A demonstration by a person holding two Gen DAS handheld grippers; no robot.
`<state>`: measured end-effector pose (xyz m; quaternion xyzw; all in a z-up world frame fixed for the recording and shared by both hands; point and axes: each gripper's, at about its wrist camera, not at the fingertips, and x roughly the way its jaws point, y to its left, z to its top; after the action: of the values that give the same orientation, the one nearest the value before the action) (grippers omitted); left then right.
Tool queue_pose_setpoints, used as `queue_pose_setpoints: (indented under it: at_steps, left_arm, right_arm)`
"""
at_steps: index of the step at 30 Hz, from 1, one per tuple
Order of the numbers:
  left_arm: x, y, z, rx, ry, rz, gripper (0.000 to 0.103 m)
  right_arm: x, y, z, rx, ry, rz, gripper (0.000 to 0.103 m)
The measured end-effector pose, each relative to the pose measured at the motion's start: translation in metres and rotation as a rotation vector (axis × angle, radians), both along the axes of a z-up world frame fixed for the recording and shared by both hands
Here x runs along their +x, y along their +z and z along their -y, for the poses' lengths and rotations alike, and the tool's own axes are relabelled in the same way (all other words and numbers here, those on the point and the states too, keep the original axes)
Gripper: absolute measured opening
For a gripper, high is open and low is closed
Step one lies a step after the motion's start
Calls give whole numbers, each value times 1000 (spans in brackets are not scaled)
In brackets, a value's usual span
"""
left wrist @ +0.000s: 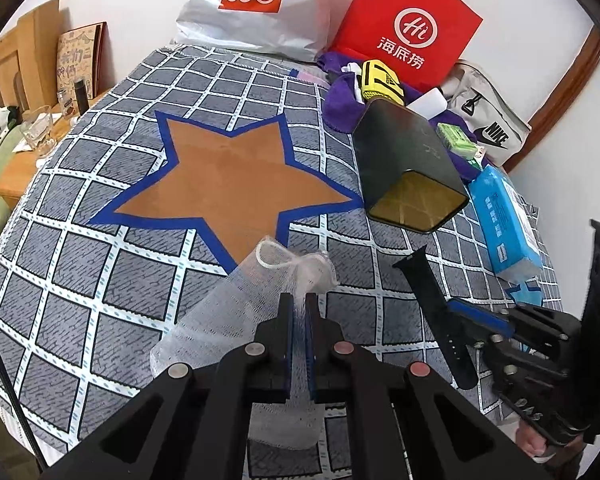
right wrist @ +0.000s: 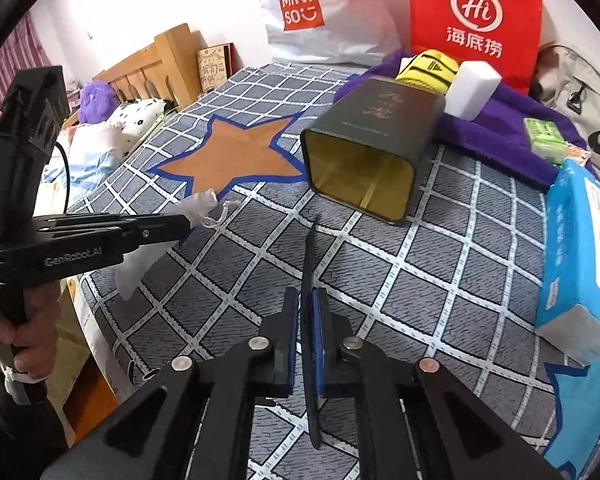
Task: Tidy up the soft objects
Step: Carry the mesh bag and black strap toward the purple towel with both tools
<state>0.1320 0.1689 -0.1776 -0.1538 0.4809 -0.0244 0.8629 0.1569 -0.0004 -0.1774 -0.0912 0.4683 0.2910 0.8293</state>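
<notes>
Left gripper clamping white mesh pouch, lower centre, over grid bedspread | right gripper gripping black watch strap, lower centre | tin lying above.

Lower part of the white mesh pouch is hidden behind the left hand-held gripper. Black strap runs down between the right hand-held gripper fingers, its lower end out of sight. Blue tissue pack is cut by the picture's edge. Lettering on the dark tin is too small to read.
</notes>
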Motion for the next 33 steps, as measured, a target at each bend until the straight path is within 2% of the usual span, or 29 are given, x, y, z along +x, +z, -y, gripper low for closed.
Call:
queue_pose_setpoints:
  at_steps: [2, 4, 6, 10, 14, 17, 24, 33]
  left_arm:
    - [-3, 2, 0, 8, 5, -2, 6]
    - [-5, 4, -1, 13, 5, -1, 6]
    - [-5, 5, 0, 21, 6, -5, 6]
    - [-4, 3, 4, 23, 3, -12, 6]
    - [-5, 4, 13, -15, -21, -6, 6]
    - [-5, 14, 26, -6, -44, 7, 6]
    - [-1, 43, 64, -18, -117, 49, 6]
    - [10, 83, 90, -38, -129, 98, 6]
  right_arm:
    - [3, -9, -2, -9, 0, -18, 14]
    - [4, -13, -2, 30, -4, -16, 14]
    - [5, -12, -2, 54, 15, -26, 3]
    - [-2, -5, 6, 48, 17, 1, 3]
    - [-9, 8, 36, 61, -20, 9, 3]
    - [-15, 14, 65, 33, -60, 23, 3]
    - [-24, 21, 146, 4, -214, 20, 3]
    - [-22, 61, 185, 67, -269, 93, 3]
